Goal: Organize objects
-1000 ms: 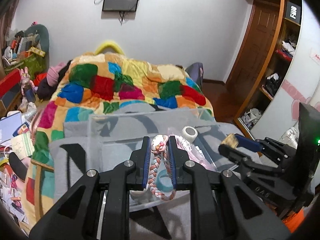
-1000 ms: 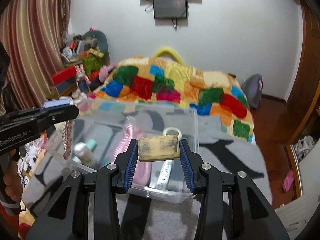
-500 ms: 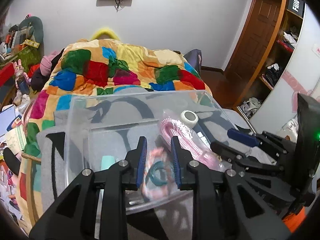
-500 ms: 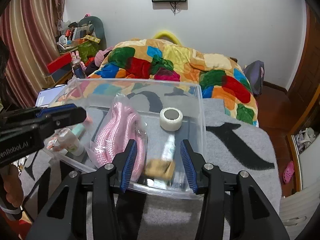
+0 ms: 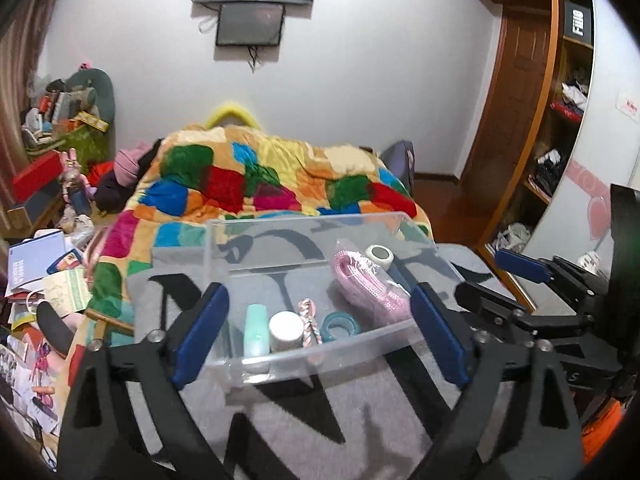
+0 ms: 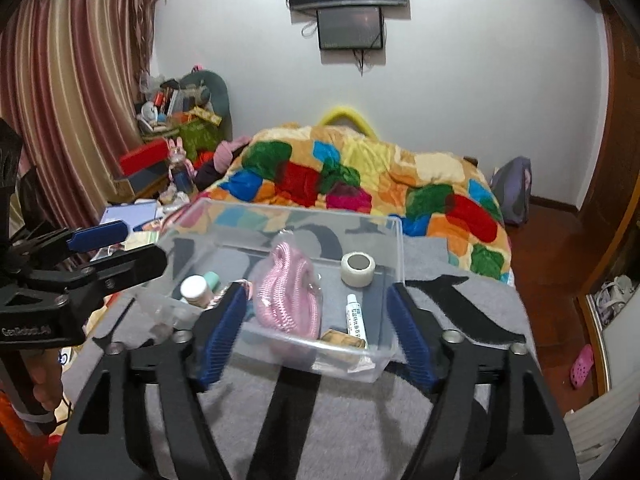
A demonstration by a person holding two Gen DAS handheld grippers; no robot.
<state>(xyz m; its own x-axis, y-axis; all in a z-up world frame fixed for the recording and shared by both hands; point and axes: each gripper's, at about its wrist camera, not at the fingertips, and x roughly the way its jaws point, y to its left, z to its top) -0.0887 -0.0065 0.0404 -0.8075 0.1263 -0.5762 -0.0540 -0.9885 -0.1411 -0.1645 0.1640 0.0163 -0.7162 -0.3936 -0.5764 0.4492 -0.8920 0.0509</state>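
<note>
Each fisheye camera sits behind its own tongs and looks forward and slightly down, close over the clear plastic bin (image 5: 320, 240) on the grey blanket (image 5: 304, 432). The left wrist view sees the bin from its left near corner, the right wrist view from its right near corner (image 6: 360, 368). Both share the bin, the patchwork quilt (image 6: 360, 176) and the wall screen (image 5: 250, 24); each catches the other tongs at its edge.
</note>
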